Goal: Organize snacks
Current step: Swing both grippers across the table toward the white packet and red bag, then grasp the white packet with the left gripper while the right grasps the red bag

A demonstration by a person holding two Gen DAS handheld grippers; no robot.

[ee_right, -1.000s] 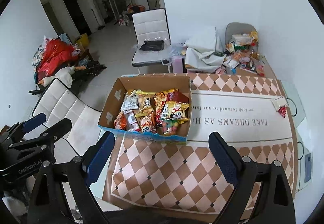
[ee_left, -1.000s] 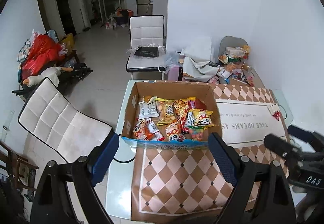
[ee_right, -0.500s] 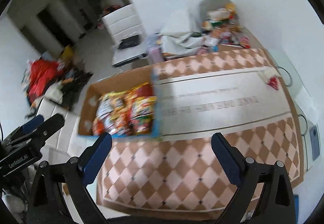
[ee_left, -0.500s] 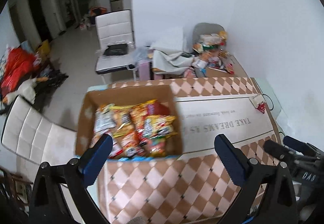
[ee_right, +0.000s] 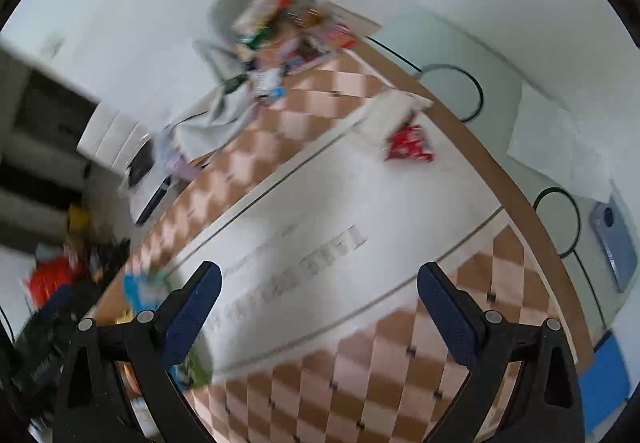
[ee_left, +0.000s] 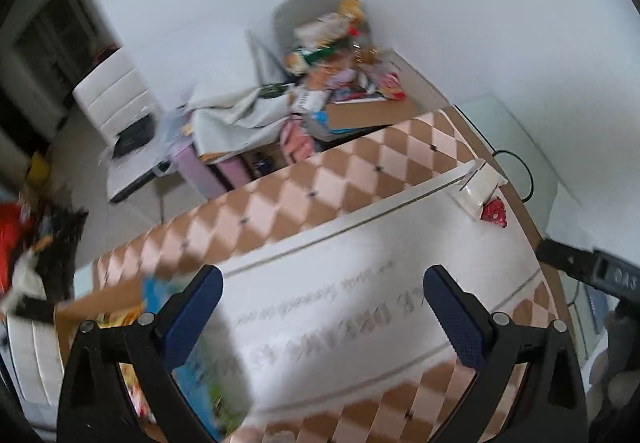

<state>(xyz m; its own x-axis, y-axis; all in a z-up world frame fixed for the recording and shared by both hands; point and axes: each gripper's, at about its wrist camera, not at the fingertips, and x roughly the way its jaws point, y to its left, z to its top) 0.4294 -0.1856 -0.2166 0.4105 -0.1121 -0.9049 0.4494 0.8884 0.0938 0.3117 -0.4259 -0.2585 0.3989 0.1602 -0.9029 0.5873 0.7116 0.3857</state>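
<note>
Now, in the left wrist view, the left gripper (ee_left: 322, 293) hangs over the lettered mat (ee_left: 360, 255) on the bench, jaws wide apart and empty, having just opened; the snack box (ee_left: 100, 307) lies at the mat's left end. In the right wrist view, the right gripper (ee_right: 318, 289) hangs over the same mat, jaws apart and empty, and a red snack packet (ee_right: 408, 149) lies on the mat's far end.

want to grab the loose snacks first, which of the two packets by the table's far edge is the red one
The red packet is the smaller, crumpled one lying nearer the camera; the white packet beside it is larger, paler and sits just beyond, closer to the mat's edge.
</note>
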